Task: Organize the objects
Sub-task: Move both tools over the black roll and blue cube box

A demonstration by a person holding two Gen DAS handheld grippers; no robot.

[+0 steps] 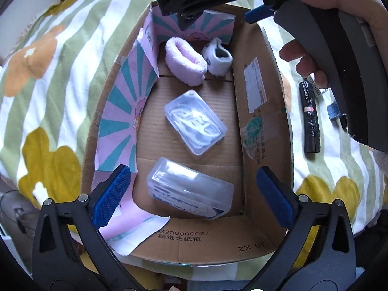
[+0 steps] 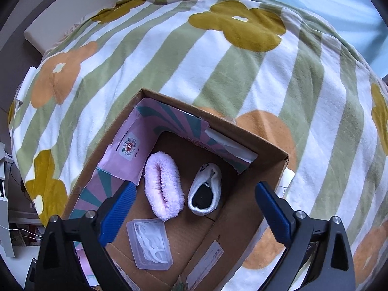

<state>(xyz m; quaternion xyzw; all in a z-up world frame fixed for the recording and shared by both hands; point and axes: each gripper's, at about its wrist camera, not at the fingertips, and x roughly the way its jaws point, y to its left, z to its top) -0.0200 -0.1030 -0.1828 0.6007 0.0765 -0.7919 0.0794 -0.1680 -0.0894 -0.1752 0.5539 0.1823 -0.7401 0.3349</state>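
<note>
Down on the bed, a cardboard box (image 1: 262,111) sits on a striped blanket (image 1: 60,48) with big flowers. The box is open at the top. Pink and teal paper (image 1: 121,111) lines its left wall and far wall.

Inside, a fluffy pink sock (image 1: 185,61) lies near the far wall, with a small white sock (image 1: 217,57) just beside it on the right. In the middle of the box floor lies a clear case (image 1: 195,122) with white things in it. A second clear case (image 1: 191,191) lies close to the near wall, tilted a bit. Bare cardboard floor shows between the cases and the right wall, and also between the socks and the middle case.

The left gripper (image 1: 194,196) hangs over the near end of the box. Its blue fingers (image 1: 111,198) are wide apart and hold nothing; the near clear case shows between them, lower down.

The right gripper (image 2: 194,208) hangs over the far end of the box. Its fingers (image 2: 274,215) are wide apart too and hold nothing. The two socks lie below, between them. A hand (image 1: 339,2) holds this gripper.

Outside the box, on the blanket to the right, lies a black roll (image 1: 310,118), well away from the box wall.
</note>
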